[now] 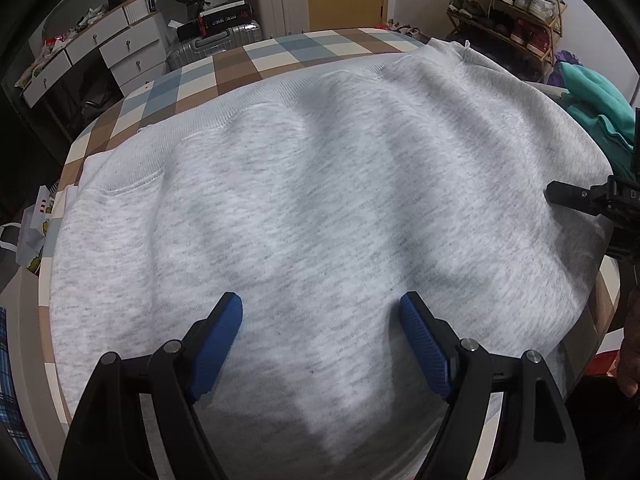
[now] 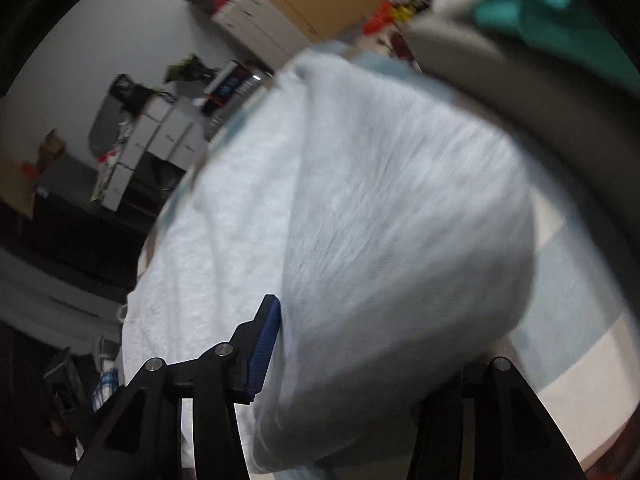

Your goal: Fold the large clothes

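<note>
The grey sweatshirt (image 1: 320, 184) is lying spread across the checked worktop (image 1: 256, 56), its ribbed hem (image 1: 224, 114) running along the far side and shallow wrinkles crossing the body. In the left wrist view most of the garment is lying in a single flat layer, so the folding appears to be at an early stage.

The left hand-held gripper (image 1: 320, 344) is hovering over the near part of the cloth with its jaws standing wide and nothing between them.

The right hand-held gripper (image 2: 352, 344) is working at the sweatshirt's right side. A bunched mass of the grey fabric is sitting in front of it and lying against the one blue pad (image 2: 264, 356) that shows; the other pad is hidden behind the cloth. The view is blurred, and whether the jaws are clamping the fabric cannot be told.

Judgement: one side section is being gathered or turned inward. Remaining: the opposite side, any sleeve, the crosswise fold. A teal garment (image 1: 592, 108) is waiting just beside the sweatshirt.
</note>
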`<state>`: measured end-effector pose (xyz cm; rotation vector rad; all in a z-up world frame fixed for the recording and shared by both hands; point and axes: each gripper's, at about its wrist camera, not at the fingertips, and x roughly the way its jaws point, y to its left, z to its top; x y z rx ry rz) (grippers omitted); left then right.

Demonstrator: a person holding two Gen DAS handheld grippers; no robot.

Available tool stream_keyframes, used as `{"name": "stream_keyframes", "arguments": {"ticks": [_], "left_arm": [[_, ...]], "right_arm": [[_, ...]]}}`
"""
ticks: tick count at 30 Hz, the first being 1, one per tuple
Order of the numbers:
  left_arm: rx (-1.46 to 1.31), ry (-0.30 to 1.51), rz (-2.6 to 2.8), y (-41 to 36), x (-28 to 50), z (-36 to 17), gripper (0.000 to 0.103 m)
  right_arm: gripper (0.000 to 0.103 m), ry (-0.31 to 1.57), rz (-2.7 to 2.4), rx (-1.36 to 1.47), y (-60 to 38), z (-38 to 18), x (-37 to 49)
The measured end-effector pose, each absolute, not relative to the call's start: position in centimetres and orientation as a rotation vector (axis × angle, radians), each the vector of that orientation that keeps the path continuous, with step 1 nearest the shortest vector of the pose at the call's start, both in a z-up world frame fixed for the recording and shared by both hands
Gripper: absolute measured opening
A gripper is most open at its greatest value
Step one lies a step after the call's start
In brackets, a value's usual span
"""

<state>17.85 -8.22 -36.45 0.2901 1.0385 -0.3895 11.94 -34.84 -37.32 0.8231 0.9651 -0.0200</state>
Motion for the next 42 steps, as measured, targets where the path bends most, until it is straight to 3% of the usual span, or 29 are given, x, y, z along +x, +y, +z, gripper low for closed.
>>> {"name": "stream_keyframes", "arguments": {"ticks": [3, 8, 14, 20, 25, 27, 32, 34, 42], "left_arm": [[0.299, 1.039, -0.392, -8.3, 17.9, -36.5, 0.078], [0.298, 1.038, -0.395, -8.3, 18.0, -36.5, 0.078], [0.304, 1.046, -0.401, -8.6, 18.0, -36.6, 0.076], [0.317, 1.072, -0.530, -10.7, 18.3, -36.1, 0.075], [0.149, 0.902, -0.526, -9.7, 19.4, -29.2, 0.077], [0.185, 0.929, -0.539, -11.3, 20.8, -28.7, 0.077], [0.449, 1.166, -0.413, -17.1, 26.1, -35.4, 0.077], [0.428, 1.203, -0.388, -17.1, 26.9, -37.4, 0.081], [0.454, 1.229, -0.370, -16.0, 25.8, -35.3, 0.080]], "right_arm": [[0.048, 0.950, -0.034, 0.729, -34.3, -36.4, 12.2], [0.031, 0.887, -0.050, 0.504, -31.9, -34.5, 12.6], [0.025, 0.751, -0.063, 0.288, -28.5, -31.0, 11.0], [0.024, 0.581, -0.048, 0.232, -27.2, -27.4, 7.9], [0.024, 0.630, -0.091, 0.263, -28.9, -28.5, 8.4], [0.024, 0.648, -0.083, 0.305, -29.9, -29.1, 8.8], [0.024, 0.638, -0.070, 0.292, -29.5, -29.1, 8.7], [0.024, 0.635, -0.060, 0.294, -29.6, -29.2, 8.7], [0.024, 0.647, -0.037, 0.335, -31.1, -29.8, 8.2]]}}
